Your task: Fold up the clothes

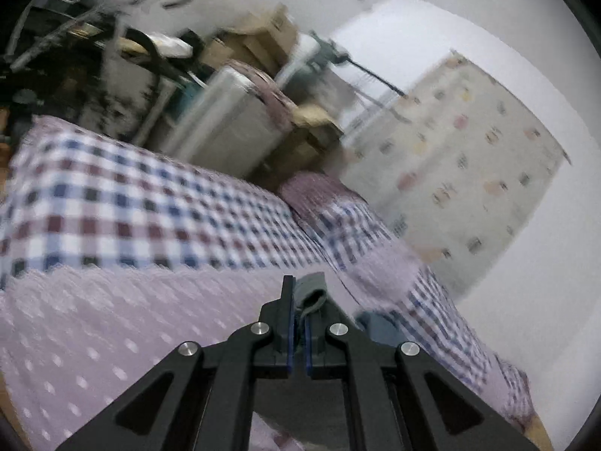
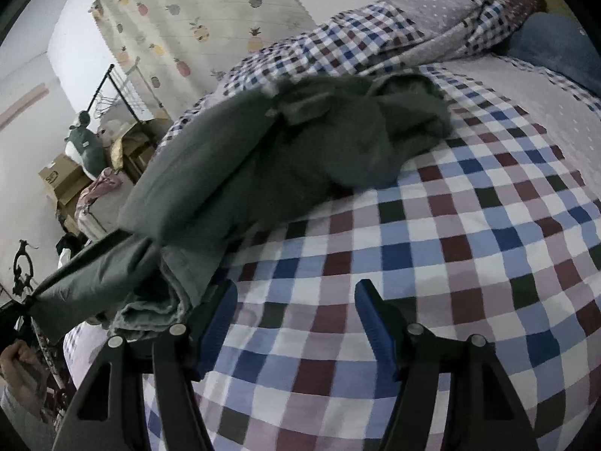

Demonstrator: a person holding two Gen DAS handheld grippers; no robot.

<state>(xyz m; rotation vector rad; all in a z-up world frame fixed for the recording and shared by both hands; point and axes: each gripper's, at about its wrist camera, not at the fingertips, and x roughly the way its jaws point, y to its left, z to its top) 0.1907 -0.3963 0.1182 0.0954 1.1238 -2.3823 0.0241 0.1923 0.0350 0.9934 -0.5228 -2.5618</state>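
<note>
A dark grey garment (image 2: 285,150) lies crumpled across the checked bedspread (image 2: 450,244), stretching from the middle of the bed toward the lower left of the right wrist view. My right gripper (image 2: 296,297) hovers open over the bedspread, its left finger (image 2: 218,312) beside the garment's folded edge, nothing between the fingers. In the left wrist view, my left gripper (image 1: 299,300) is shut on a grey corner of the garment (image 1: 310,293), held above the pale pink dotted cover (image 1: 112,330). The rest of the garment is hidden in that view.
A bunched checked quilt (image 2: 413,26) and a blue pillow (image 2: 556,45) lie at the bed's far side. Cardboard boxes (image 1: 259,37), a bicycle (image 1: 75,18) and a clothes rack (image 2: 112,90) crowd the floor beside the bed. A pineapple-print curtain (image 2: 195,15) hangs on the wall. A hand (image 2: 18,364) shows at lower left.
</note>
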